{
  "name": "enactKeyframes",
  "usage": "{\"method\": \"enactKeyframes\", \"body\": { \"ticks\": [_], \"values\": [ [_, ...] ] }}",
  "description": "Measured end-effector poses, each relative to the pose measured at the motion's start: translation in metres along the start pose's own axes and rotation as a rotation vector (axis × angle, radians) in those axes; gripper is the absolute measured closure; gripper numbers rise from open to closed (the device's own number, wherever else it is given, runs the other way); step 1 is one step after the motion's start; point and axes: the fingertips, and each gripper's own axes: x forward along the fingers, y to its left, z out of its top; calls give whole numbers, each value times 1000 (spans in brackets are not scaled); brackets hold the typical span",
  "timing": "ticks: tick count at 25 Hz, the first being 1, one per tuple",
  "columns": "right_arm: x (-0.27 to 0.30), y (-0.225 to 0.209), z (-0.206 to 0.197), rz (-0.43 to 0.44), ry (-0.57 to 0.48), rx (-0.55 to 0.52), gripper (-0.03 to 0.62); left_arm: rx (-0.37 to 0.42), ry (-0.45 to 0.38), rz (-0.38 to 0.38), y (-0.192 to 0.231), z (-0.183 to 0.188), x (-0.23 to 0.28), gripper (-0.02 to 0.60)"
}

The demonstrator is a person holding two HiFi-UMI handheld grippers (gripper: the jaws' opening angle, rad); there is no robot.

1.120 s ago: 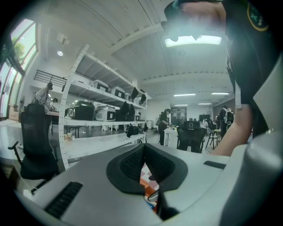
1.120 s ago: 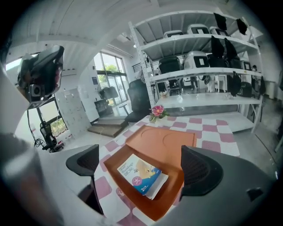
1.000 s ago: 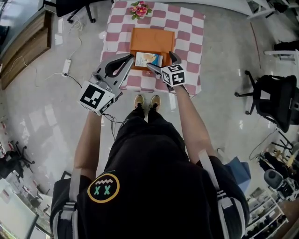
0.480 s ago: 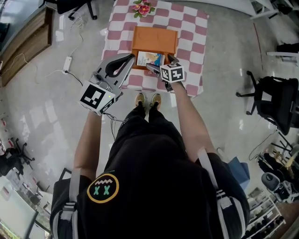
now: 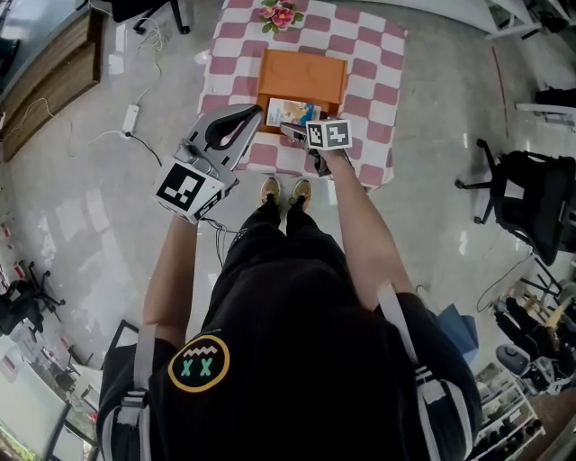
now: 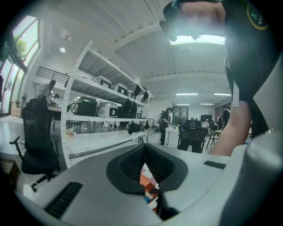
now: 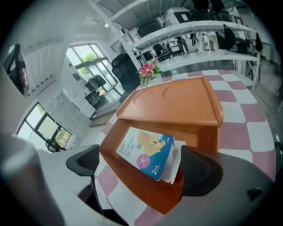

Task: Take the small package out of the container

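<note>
Where person stands at near edge, checkered table (image 5: pixel 364 63) carries open orange container (image 7: pixel 177 103) at centre. Left gripper (image 5: pixel 255 111): raised, tips just beside container's near left corner, jaws pressed together, nothing between them. Right gripper (image 7: pixel 141 167): jaws spread apart across container's near end, not clamping; right pad (image 7: pixel 199 170) just beside package edge. Small package (image 7: pixel 146 152): blue and white, lying tilted inside container, printed face up, between right jaws. Pink flowers (image 5: pixel 281 15): at table's far edge.
</note>
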Motion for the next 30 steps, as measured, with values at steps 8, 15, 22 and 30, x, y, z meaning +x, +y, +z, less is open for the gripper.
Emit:
{"method": "enactKeyframes", "body": {
  "ticks": [8,15,22,30],
  "values": [
    [13,0,-4,-13,88,52,6,-11,6,12,3,-3,-2,565],
    [20,-1,2,105,109,226,39,-17,3,21,5,-3,-2,565],
    [21,-3,13,242,83,375,73,-22,14,42,9,-6,-8,565],
    [21,-2,18,345,65,448,221,-27,26,61,10,-8,-11,565]
  ]
}}
